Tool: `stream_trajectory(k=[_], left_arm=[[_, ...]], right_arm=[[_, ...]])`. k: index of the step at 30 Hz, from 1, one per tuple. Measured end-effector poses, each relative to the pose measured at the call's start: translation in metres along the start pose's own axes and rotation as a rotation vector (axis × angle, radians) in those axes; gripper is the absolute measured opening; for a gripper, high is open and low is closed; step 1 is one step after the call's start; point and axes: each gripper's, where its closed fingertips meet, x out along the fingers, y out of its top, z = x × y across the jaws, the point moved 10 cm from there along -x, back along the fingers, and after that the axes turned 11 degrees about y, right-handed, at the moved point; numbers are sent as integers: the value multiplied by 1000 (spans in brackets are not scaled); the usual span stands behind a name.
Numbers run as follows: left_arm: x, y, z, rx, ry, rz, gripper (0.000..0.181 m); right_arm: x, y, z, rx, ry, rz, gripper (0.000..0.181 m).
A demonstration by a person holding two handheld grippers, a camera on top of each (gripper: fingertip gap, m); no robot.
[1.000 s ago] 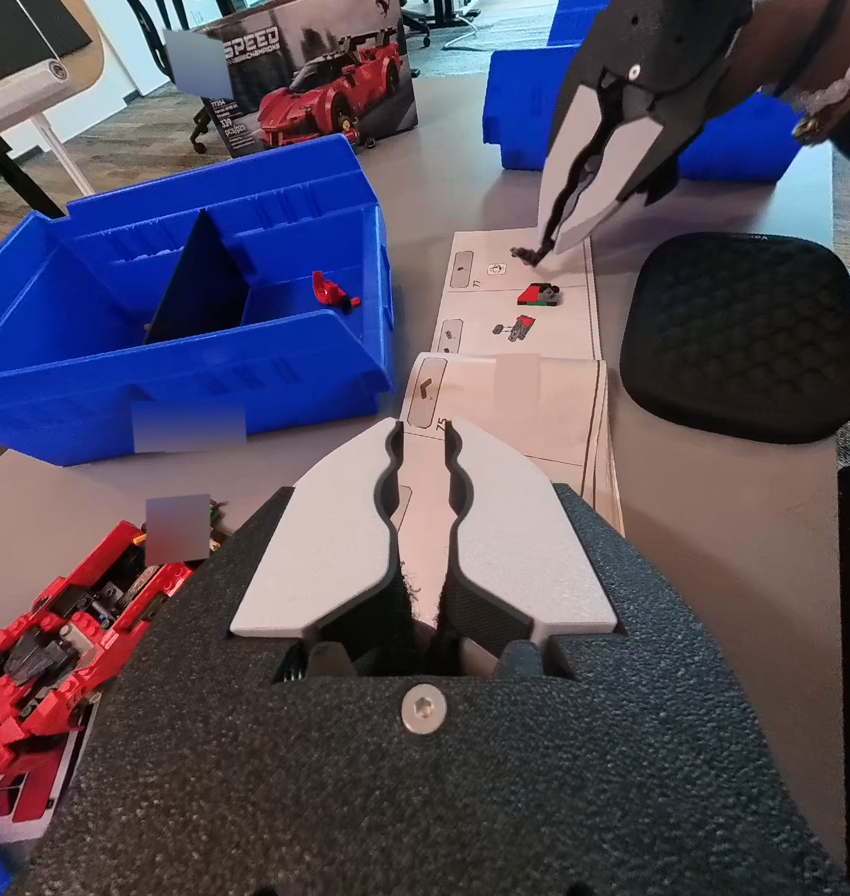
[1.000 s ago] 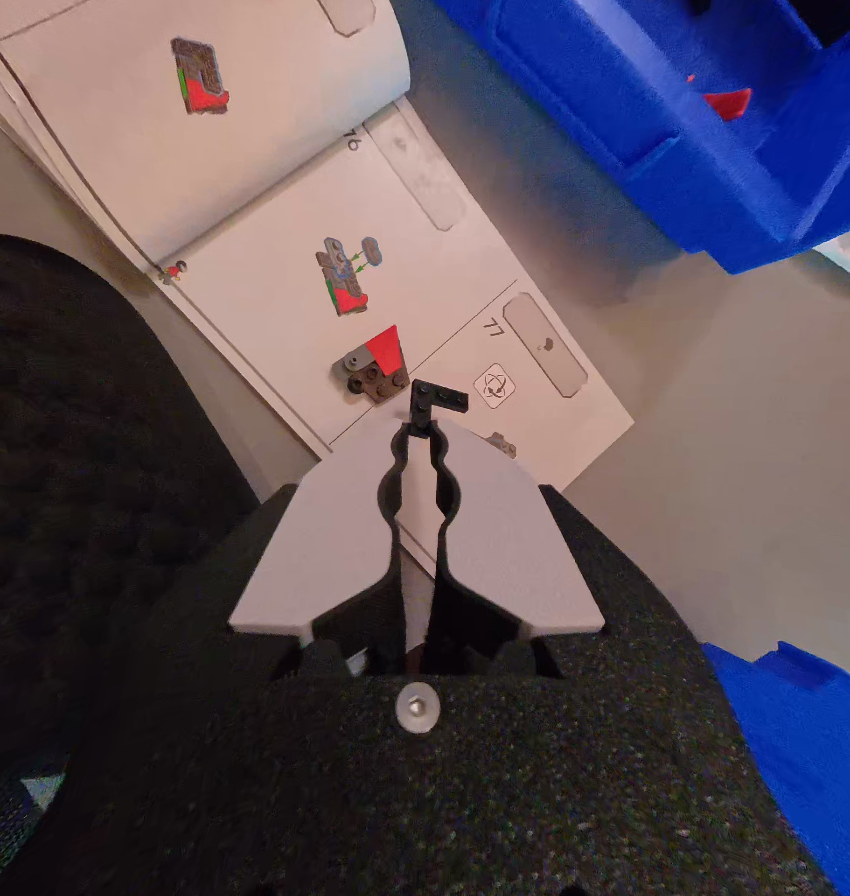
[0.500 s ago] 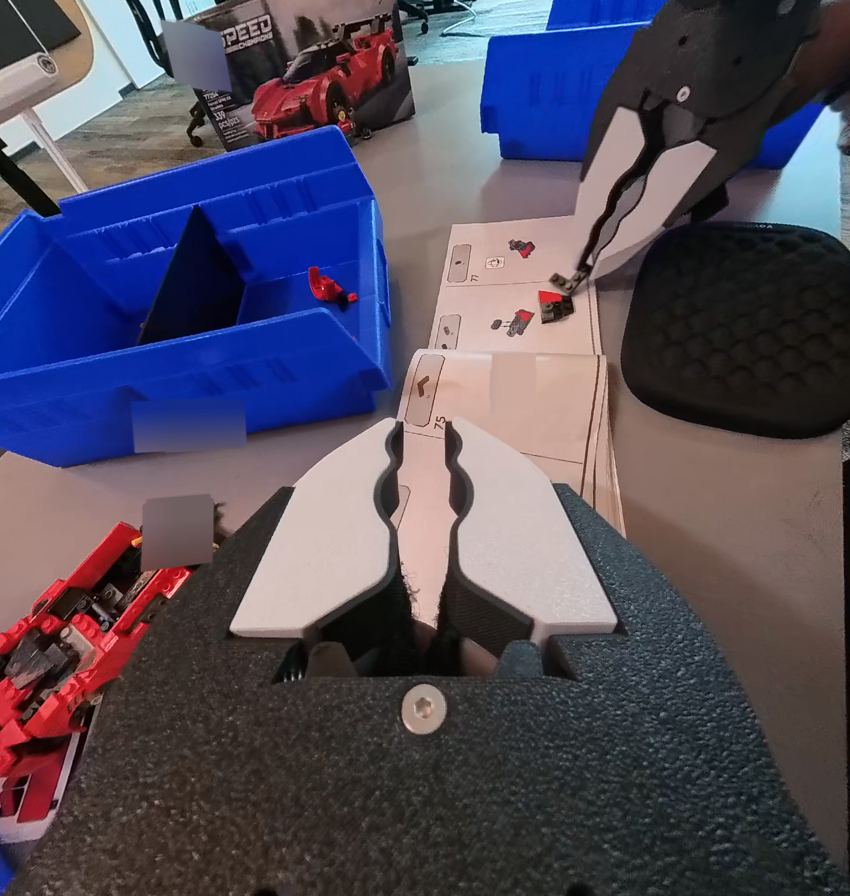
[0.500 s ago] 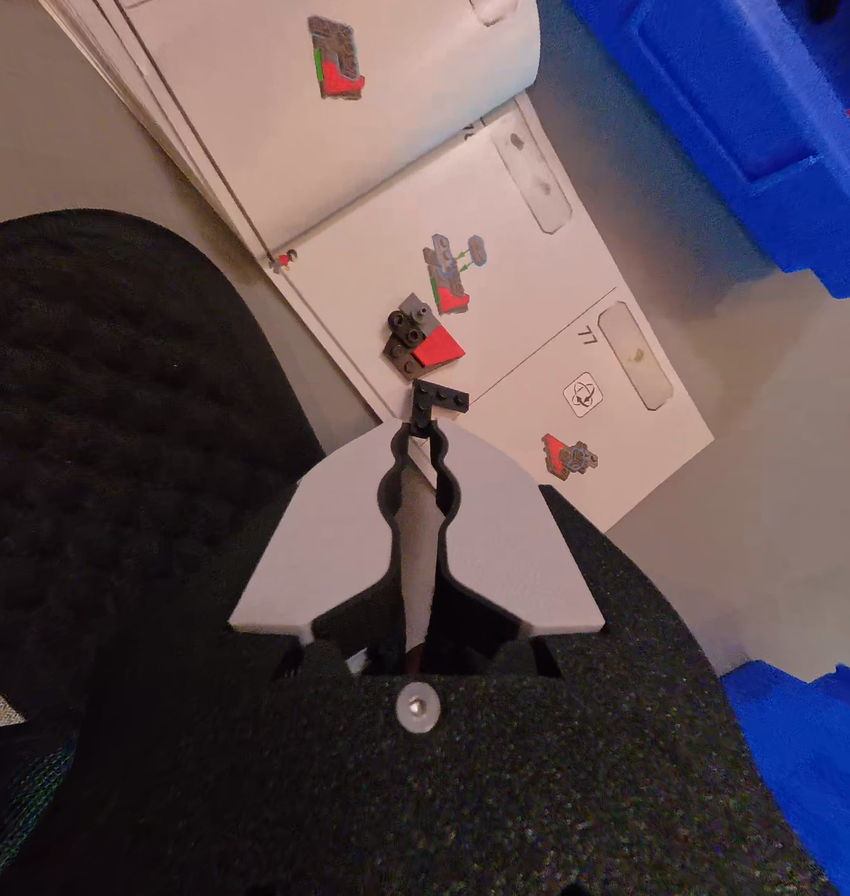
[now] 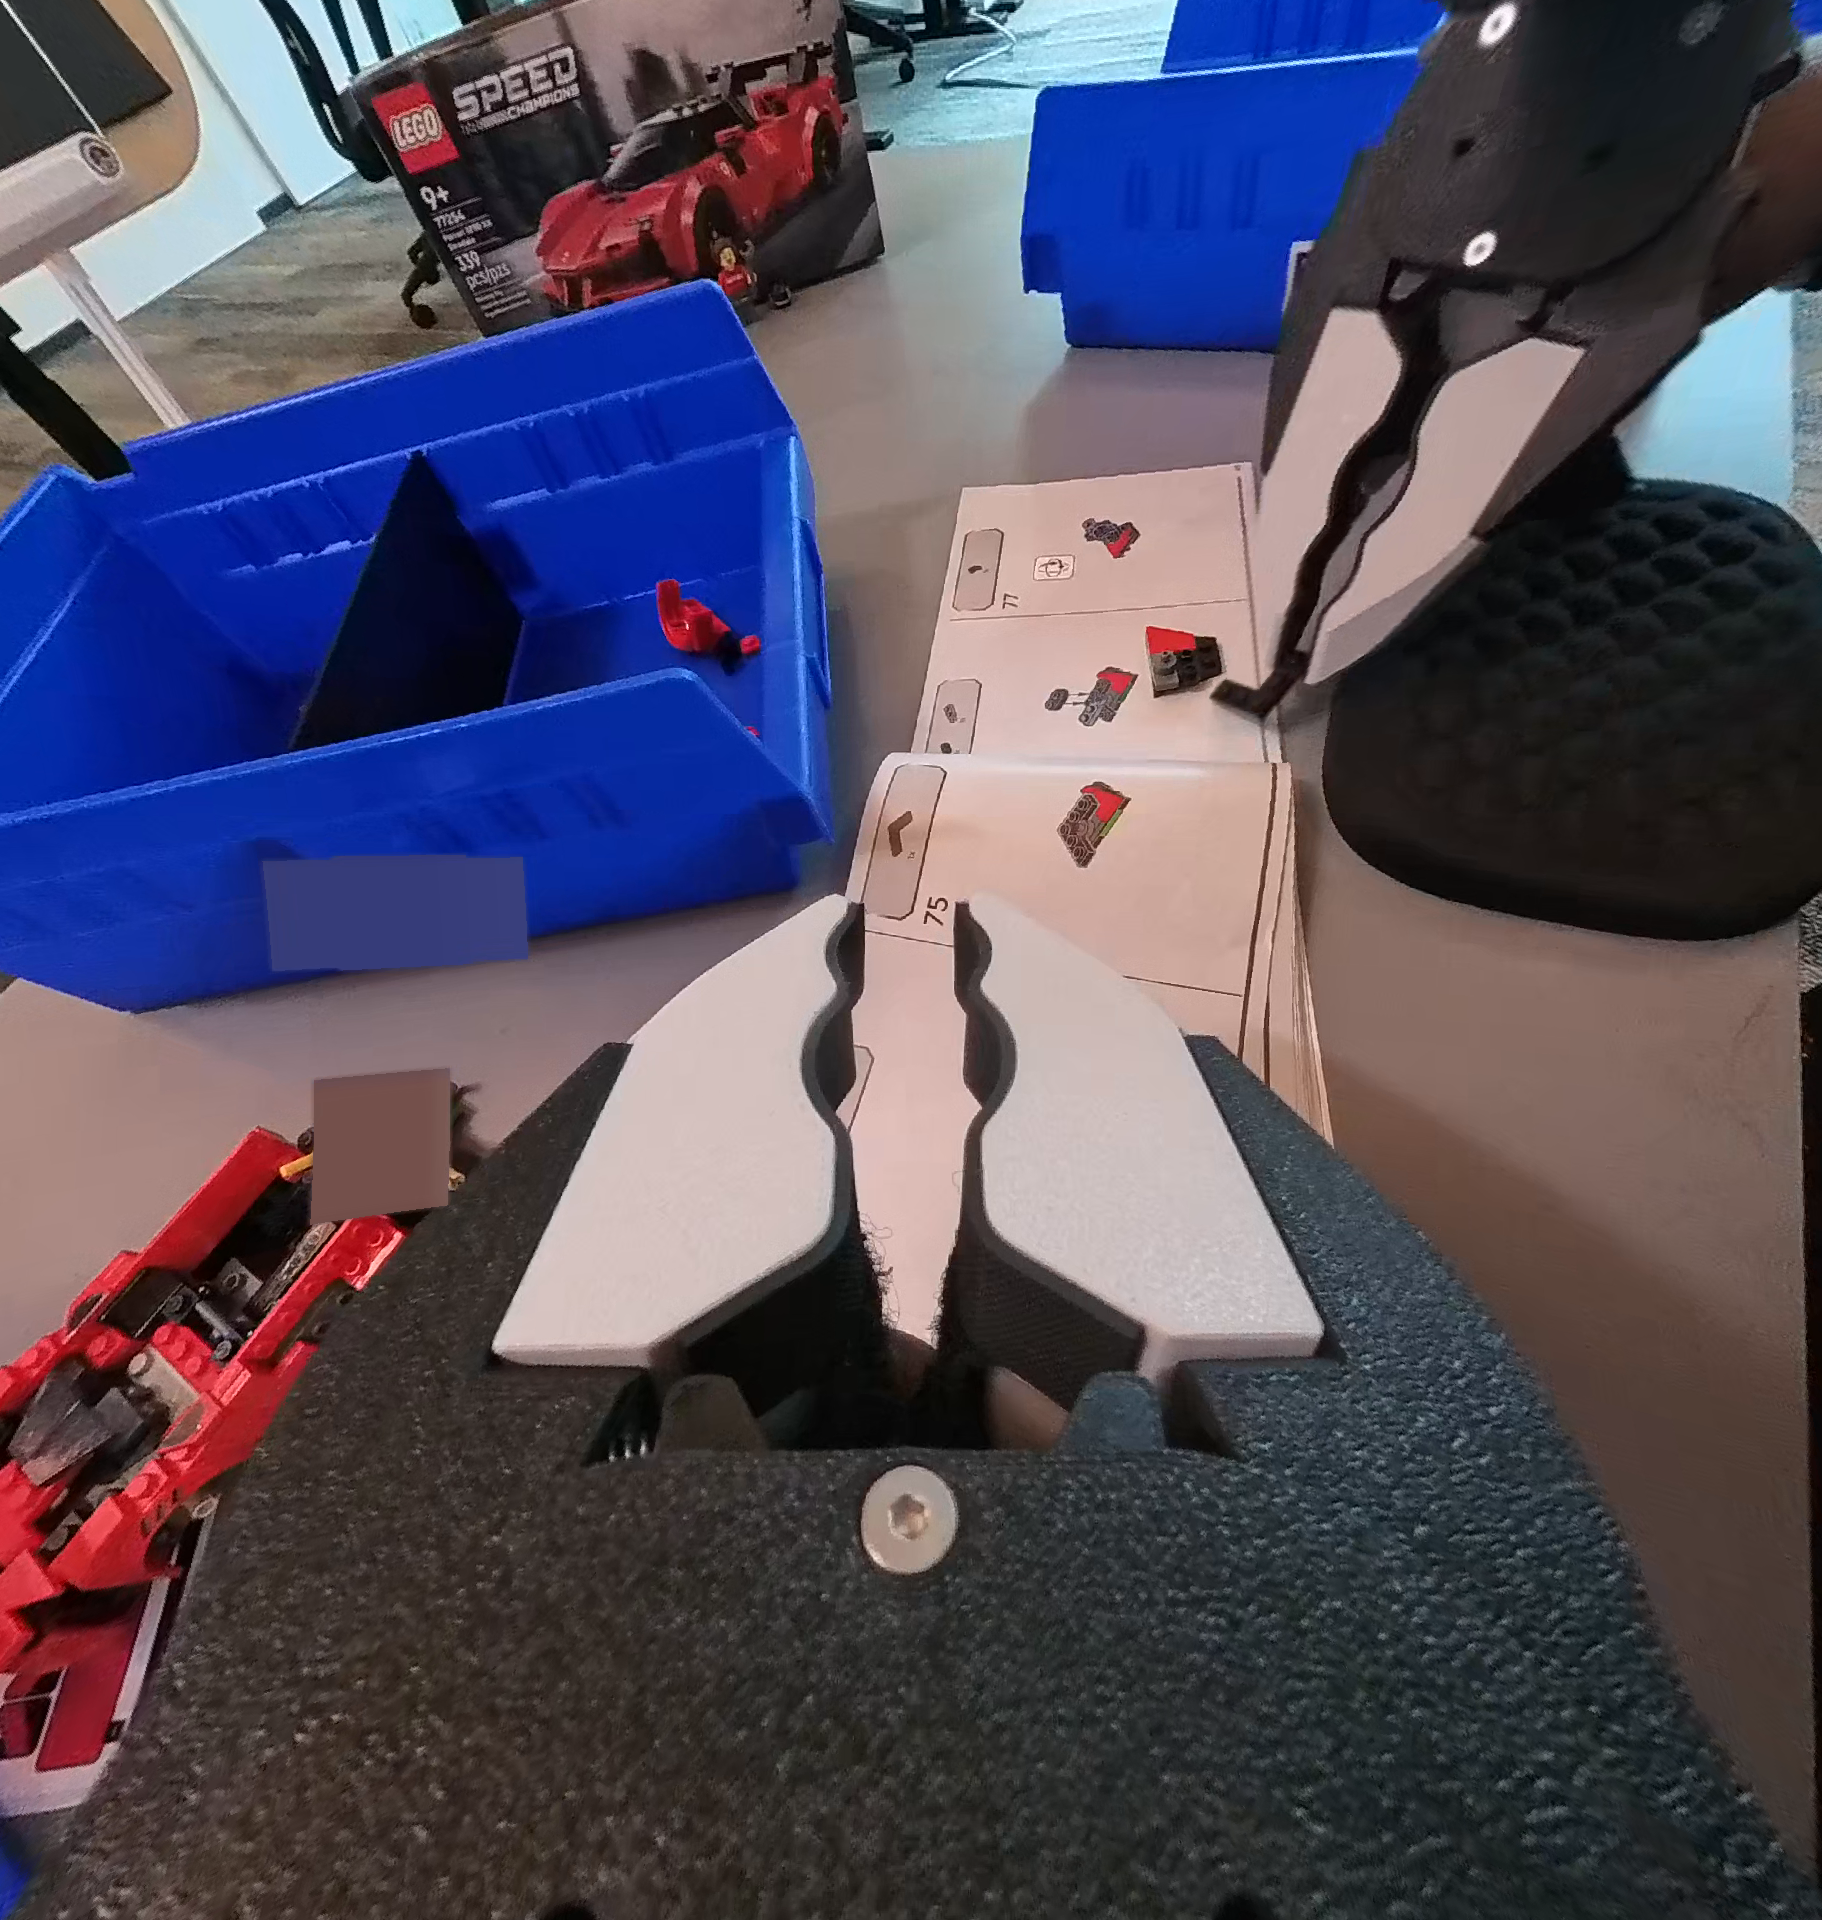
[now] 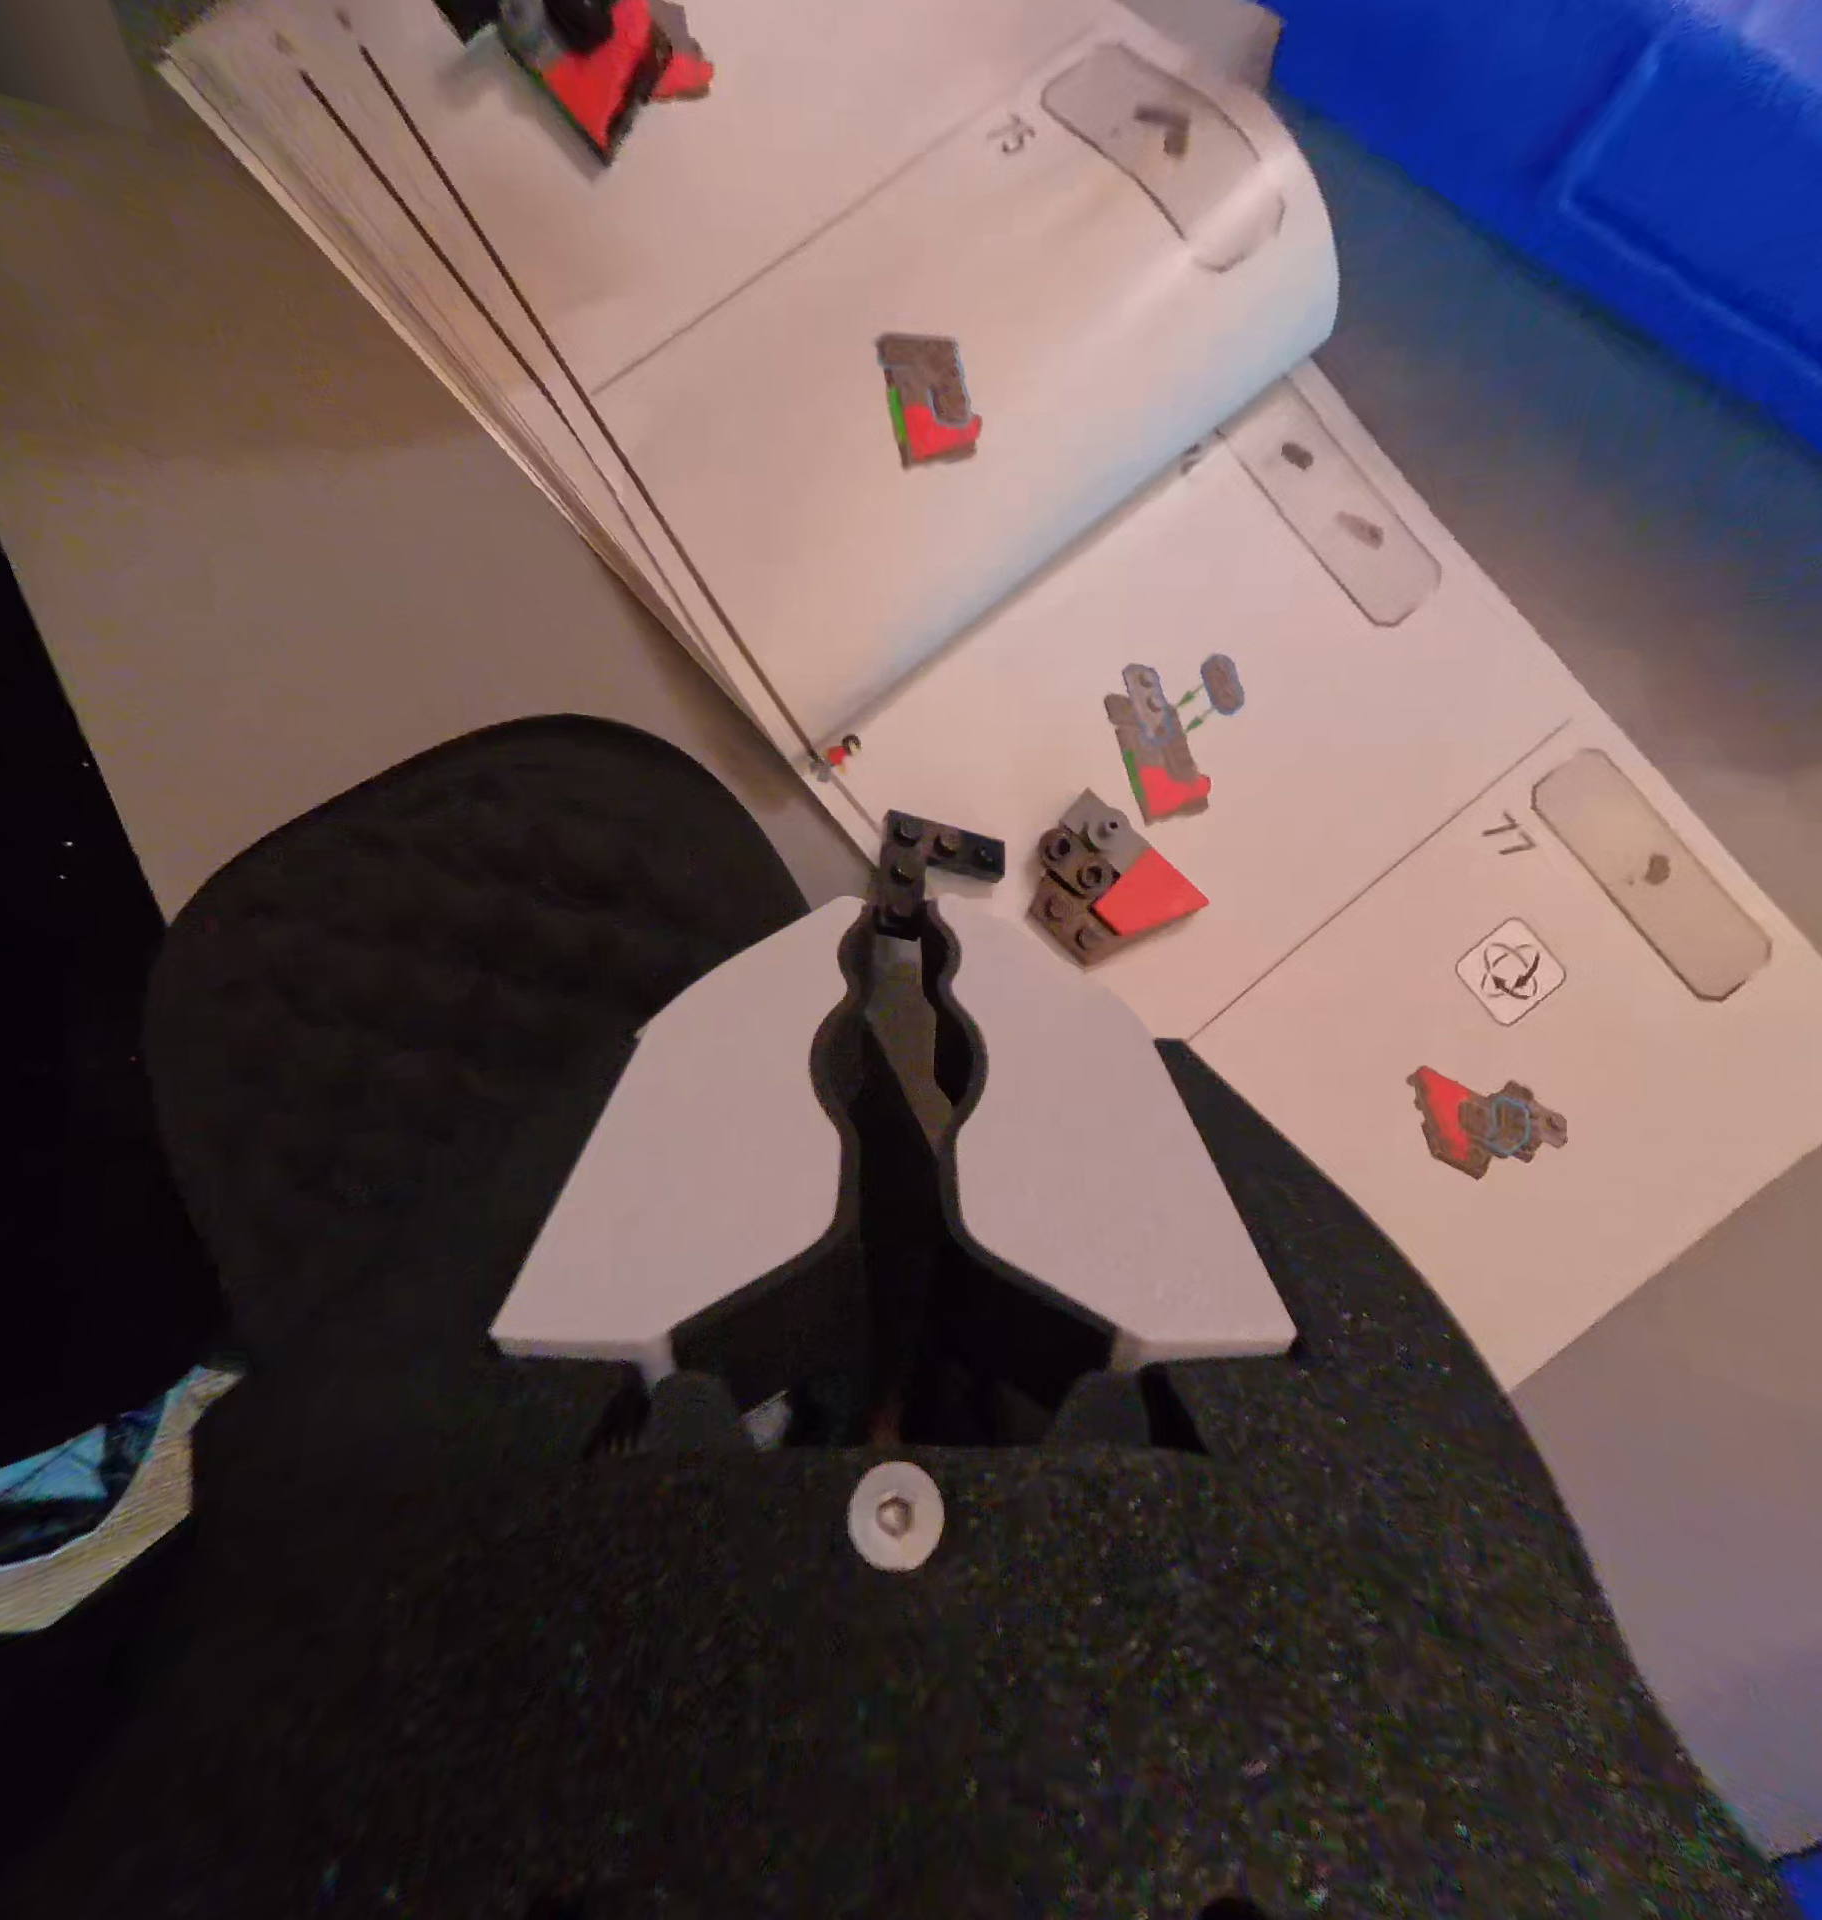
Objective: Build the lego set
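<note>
My right gripper (image 6: 899,914) is shut on one end of a small black L-shaped plate (image 6: 938,852) and holds it low over the open instruction booklet (image 6: 886,312), near the booklet's spine edge. A small sub-assembly of grey and black plates with a red wedge (image 6: 1115,894) lies on the page just beside the plate, apart from it. In the left wrist view the right gripper (image 5: 1291,686) shows at the upper right, the plate (image 5: 1239,696) next to the sub-assembly (image 5: 1182,660). My left gripper (image 5: 909,920) is slightly open and empty, over the booklet's near page (image 5: 1094,862).
A partly built red car (image 5: 107,1403) lies at the lower left. A blue divided bin (image 5: 367,883) holds a red piece (image 5: 689,618). A black padded mat (image 5: 1593,727) lies right of the booklet. The set's box (image 5: 626,156) and another blue bin (image 5: 1177,208) stand behind. Left tips to right tips: about 20 cm. The left tips stand about 25 cm off the partly built red car (image 5: 107,1403).
My right gripper has carried the black L-shaped plate across the page towards the booklet's spine, ending right beside the sub-assembly. My left gripper has stayed still.
</note>
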Motion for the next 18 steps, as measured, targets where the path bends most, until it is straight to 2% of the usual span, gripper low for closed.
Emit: stream_trajectory(k=[4, 8, 15, 18], left_arm=[[-3, -1, -1, 6, 4, 0, 16], [-4, -4, -4, -8, 11, 0, 16], [0, -6, -4, -5, 7, -5, 16], [0, -8, -7, -6, 12, -15, 16]], right_arm=[[-10, -13, 11, 85, 13, 26, 8], [-23, -23, 26, 100, -78, -9, 8], [-22, -14, 41, 1, -109, -27, 8], [-18, -10, 46, -70, -68, -26, 8]])
